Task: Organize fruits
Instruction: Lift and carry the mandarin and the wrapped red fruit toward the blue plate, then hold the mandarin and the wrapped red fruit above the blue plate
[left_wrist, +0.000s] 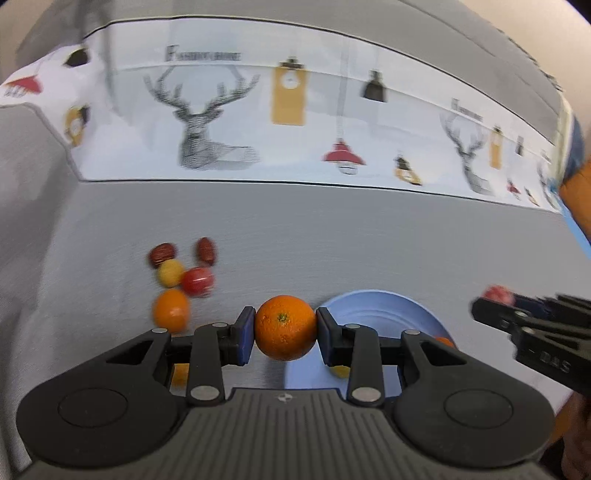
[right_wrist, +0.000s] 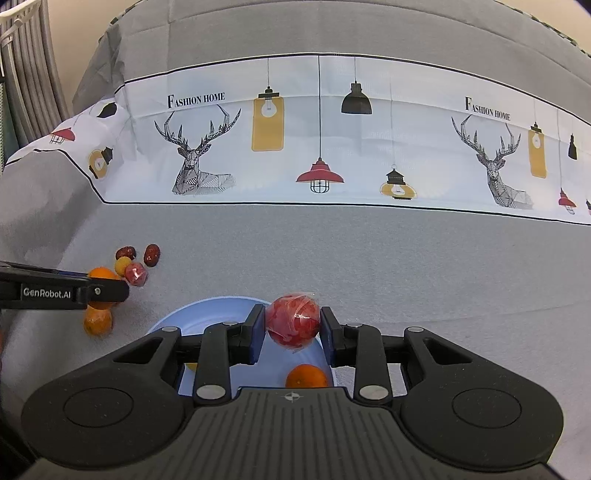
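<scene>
Blue pads, left gripper (left_wrist: 285, 332): pinching an orange (left_wrist: 285, 327) on both sides, held above the cloth just left of the plate (left_wrist: 373, 306).
Blue pads, right gripper (right_wrist: 293, 328): pinching a red fruit (right_wrist: 293, 320) in clear wrap, held over the plate's far rim.
Plate contents: one orange fruit (right_wrist: 306, 376) near the right edge; one yellow piece (right_wrist: 191, 366), mostly hidden by the linkage.
Pile on the cloth, far left: one orange (left_wrist: 171, 309), one wrapped red fruit (left_wrist: 197, 281), one yellow fruit (left_wrist: 170, 272), two dark red dates (left_wrist: 161, 253); a further orange scrap shows under the left gripper, kind not clear.
Count, oranges: two certain, one held and one loose, plus the plate's orange fruit, likely a third.
Count, wrapped red fruits: two, one held and one loose.
Cloth (right_wrist: 332, 251): grey, with a white printed band of stags and lamps beyond.
Risk, wrap: the slick film may let the red fruit slip from the pads if the grip eases too early.
Risk, release: a round fruit dropped from height may roll off the shallow plate.
Risk, crowding: both grippers head for one plate; their fingers may knock together.
</scene>
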